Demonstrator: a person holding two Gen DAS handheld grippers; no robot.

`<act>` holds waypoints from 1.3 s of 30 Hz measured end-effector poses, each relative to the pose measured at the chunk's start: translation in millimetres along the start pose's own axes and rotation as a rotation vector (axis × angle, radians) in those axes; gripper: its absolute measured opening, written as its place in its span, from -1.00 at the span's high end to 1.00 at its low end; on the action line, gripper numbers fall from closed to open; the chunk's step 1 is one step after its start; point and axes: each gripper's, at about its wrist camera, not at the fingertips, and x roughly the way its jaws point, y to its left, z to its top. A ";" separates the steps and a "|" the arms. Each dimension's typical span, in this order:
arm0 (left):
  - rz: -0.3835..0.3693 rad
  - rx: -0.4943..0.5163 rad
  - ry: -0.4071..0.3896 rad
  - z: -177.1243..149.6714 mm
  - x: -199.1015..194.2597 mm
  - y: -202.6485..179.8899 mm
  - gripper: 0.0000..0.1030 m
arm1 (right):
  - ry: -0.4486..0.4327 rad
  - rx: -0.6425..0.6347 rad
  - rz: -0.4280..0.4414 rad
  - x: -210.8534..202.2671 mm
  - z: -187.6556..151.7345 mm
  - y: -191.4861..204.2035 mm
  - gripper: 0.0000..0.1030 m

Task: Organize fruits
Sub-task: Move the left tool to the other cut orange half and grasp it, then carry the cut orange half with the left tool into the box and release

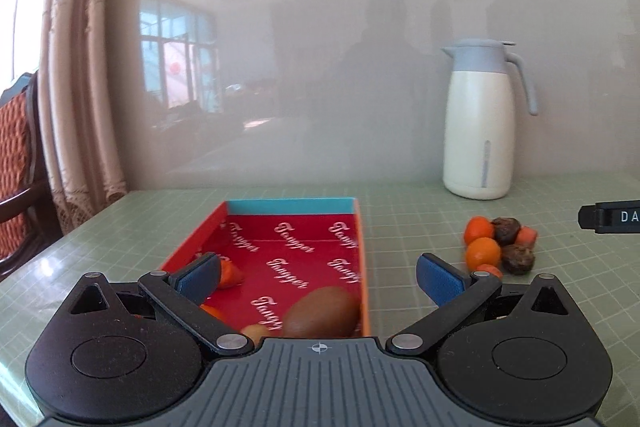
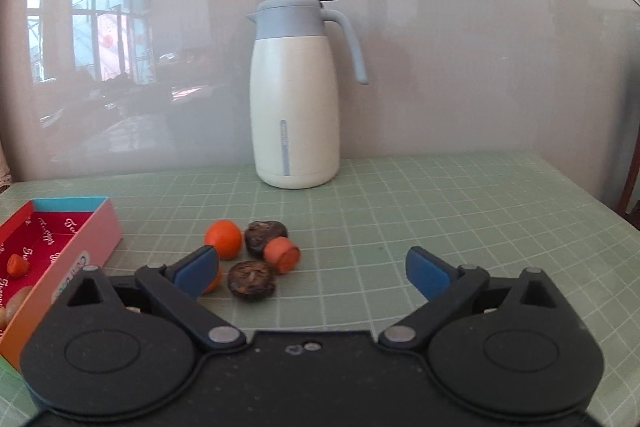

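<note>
- The red box, printed over and over with a script word I read as "Tamper", sits straight ahead of the left tongs, which are spread wide and empty; a kiwi already lies inside.
- The loose fruit pile lies just ahead and left of the right tongs, also wide and empty, the nearer pair.
- The nearest dark wrinkled fruit looks roundish, with no long axis.
</note>
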 end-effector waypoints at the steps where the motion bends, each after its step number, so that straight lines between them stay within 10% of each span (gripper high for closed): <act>1: -0.018 0.015 -0.005 1.1 0.2 -7.8 -0.99 | -0.001 0.004 -0.015 -0.9 -1.1 -6.1 -0.95; 20: -0.202 0.124 0.147 1.1 57.1 -109.0 -0.96 | 0.006 0.092 -0.268 -11.6 -23.7 -92.4 -0.99; 28: -0.251 0.118 0.223 -2.8 84.3 -128.0 -0.45 | -0.008 0.105 -0.270 -15.3 -21.8 -101.1 -0.99; 32: -0.267 0.102 0.266 -6.4 93.8 -128.0 0.18 | -0.010 0.112 -0.276 -15.3 -21.4 -103.6 -0.99; 39: -0.267 0.080 0.266 -9.1 96.0 -126.2 0.41 | -0.002 0.131 -0.262 -14.0 -21.2 -105.1 -0.99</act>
